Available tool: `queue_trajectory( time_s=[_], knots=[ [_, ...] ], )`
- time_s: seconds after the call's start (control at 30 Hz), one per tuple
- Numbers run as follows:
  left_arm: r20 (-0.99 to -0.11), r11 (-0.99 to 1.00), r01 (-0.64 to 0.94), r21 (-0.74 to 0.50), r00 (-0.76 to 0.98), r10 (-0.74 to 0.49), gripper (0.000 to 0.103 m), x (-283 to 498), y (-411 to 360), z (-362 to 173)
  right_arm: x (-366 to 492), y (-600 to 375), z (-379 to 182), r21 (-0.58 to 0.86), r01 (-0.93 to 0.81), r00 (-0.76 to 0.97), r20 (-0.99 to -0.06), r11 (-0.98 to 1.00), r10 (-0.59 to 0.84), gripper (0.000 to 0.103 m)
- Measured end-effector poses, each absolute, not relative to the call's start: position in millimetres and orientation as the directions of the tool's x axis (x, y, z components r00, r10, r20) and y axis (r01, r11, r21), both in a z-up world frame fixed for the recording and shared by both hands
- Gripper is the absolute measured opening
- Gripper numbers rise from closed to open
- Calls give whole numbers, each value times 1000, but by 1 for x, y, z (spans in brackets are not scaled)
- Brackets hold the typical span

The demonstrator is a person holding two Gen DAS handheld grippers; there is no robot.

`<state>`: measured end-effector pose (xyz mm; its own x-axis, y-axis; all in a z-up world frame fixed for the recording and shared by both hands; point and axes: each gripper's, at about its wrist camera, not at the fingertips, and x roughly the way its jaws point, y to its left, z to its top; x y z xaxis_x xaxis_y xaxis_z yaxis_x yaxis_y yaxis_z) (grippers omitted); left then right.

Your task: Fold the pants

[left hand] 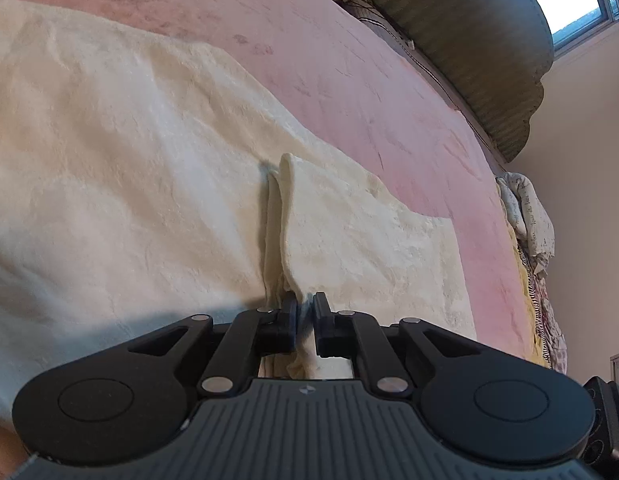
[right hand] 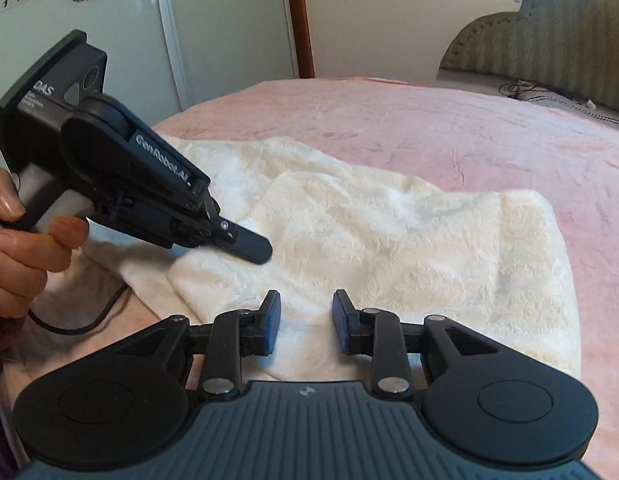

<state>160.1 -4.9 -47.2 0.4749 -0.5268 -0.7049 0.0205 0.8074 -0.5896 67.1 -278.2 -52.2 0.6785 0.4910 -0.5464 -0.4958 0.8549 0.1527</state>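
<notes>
Cream fluffy pants point(left hand: 129, 160) lie spread on a pink bed cover point(left hand: 349, 60). My left gripper point(left hand: 303, 304) has its jaws nearly together, pinching a raised ridge of the fabric that runs away from the fingertips. In the right wrist view the same pants point(right hand: 389, 240) lie folded over, and the left gripper point(right hand: 257, 250) reaches in from the left, held by a person's hand point(right hand: 21, 248), its tip on the cloth. My right gripper point(right hand: 305, 312) hovers over the near edge of the pants with its blue pads point(right hand: 271, 320) apart and nothing pressed between them.
A padded olive headboard point(right hand: 549, 40) stands at the bed's far end, with a dark cable point(right hand: 521, 90) lying before it. Crumpled bedding point(left hand: 529, 220) is piled at the bed's side. A wardrobe door point(right hand: 189, 40) stands behind the bed cover point(right hand: 429, 128).
</notes>
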Motion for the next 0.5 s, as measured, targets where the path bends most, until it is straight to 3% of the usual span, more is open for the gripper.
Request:
queue_trajectory(
  time_s=[0.1,0.27,0.4,0.5],
  knots=[
    [-710,833,15,-553,514,-481,18,158,-1,-37,72,-269,-56,153,-514,654,-567,844,501,36],
    [-693,876,90,-474,575,-434,17,162,-14,-11,68,-259,-56,106,-489,692,-557,866,459,37],
    [-728,928,106,-357,591,-347,24,177,-34,-10,67,-247,-54,83,-512,684,-563,855,464,43],
    [-728,906,64,-418,573,-377,28,185,-28,-20,70,-248,-56,101,-498,682,-567,861,461,43]
  ],
)
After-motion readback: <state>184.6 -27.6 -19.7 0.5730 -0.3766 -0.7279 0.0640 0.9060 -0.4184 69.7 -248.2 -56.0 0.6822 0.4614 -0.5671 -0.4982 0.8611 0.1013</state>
